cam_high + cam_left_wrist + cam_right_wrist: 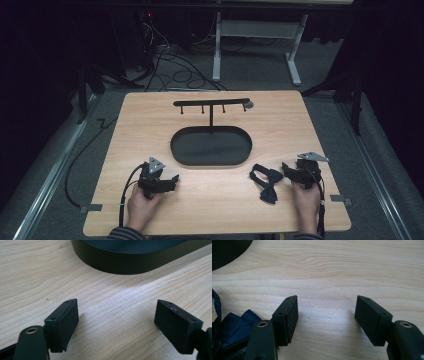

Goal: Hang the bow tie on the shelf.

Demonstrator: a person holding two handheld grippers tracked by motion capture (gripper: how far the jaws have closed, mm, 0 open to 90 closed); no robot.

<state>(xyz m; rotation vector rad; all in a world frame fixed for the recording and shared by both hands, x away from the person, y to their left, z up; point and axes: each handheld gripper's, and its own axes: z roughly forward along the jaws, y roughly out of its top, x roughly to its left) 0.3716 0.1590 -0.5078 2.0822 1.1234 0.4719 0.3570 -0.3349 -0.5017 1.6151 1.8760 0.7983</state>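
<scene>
A dark blue bow tie [265, 183] with its strap lies on the wooden table [210, 210] at the front right; its cloth [234, 326] shows at the left of the right gripper view. My right gripper [291, 170] rests just right of it, open, with bare wood between its jaws [327, 317]. My left gripper [170, 181] rests at the front left, open and holding nothing [116, 317]. A black oval tray [211, 146] sits mid-table, and its rim [120, 265] lies just ahead of the left gripper. Behind the tray rises a black T-shaped hook rack [212, 104].
The table's front edge runs just behind both hands. Cables [175, 70] and a white desk frame [256, 45] stand on the grey floor beyond the table. Bare wood lies between the two grippers.
</scene>
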